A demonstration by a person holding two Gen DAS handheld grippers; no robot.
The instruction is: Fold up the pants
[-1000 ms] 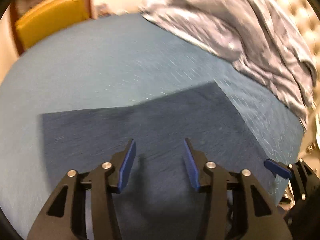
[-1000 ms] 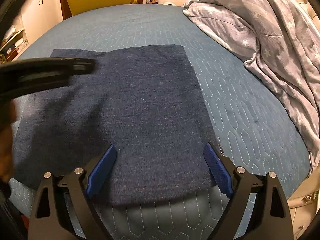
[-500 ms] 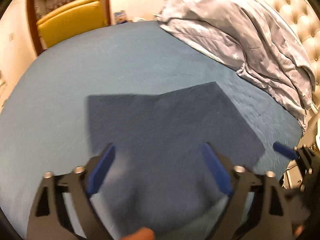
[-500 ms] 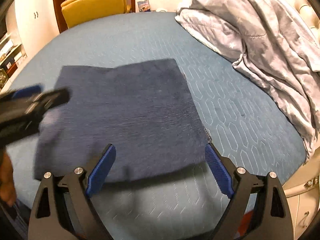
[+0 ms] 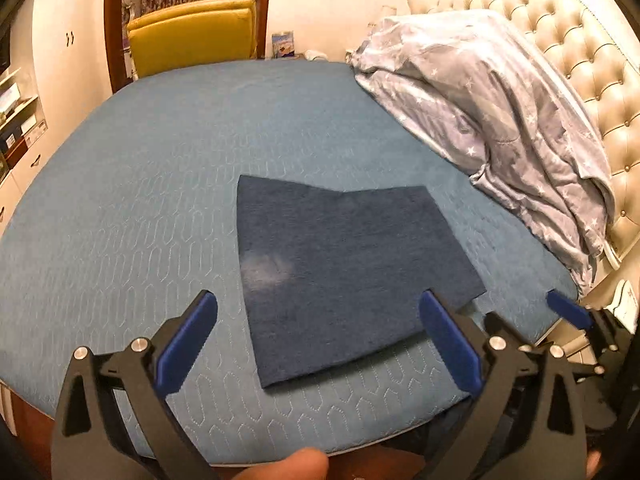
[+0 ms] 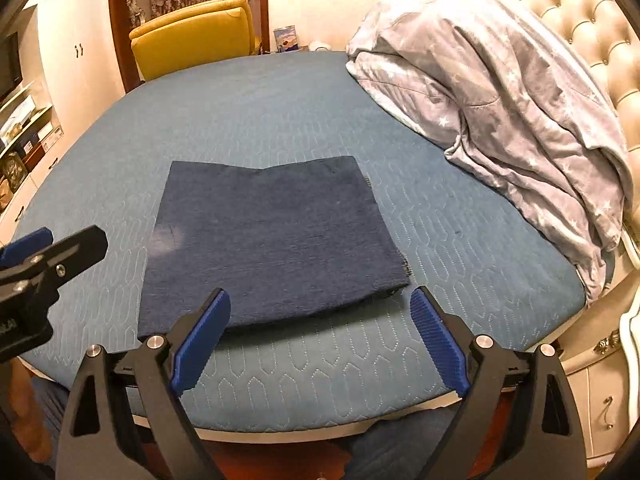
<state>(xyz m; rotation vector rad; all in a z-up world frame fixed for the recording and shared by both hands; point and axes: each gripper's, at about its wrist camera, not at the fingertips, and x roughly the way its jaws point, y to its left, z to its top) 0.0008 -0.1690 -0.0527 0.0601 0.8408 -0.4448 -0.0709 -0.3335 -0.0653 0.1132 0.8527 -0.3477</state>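
We have both tools off the cloth. The left gripper [image 5: 318, 334] stands wide open with nothing between its blue pads; the right gripper [image 6: 320, 334] is spread just as wide and equally empty. Each hangs above the near rim of the bed [image 6: 280, 100], clear of the fabric.

The pants [image 6: 272, 240] lie flat on the blue quilted cover as a compact dark rectangle, near the front edge of the mattress and well apart from the grey star-print duvet [image 6: 500, 92] heaped by the headboard. In the left wrist view the pants [image 5: 344, 268] sit straight ahead, near edge between the fingers; in the right wrist view the bundle lies ahead and a little left, its frayed near-right corner just beyond the right finger.

The rectangle looks only slightly longer across than deep, so the long axis runs roughly left to right. A pale patch marks its near-left part.

We judge the fold essentially complete. If one more fold is wanted, the right gripper is nearer the frayed corner, the left nearer the left edge.
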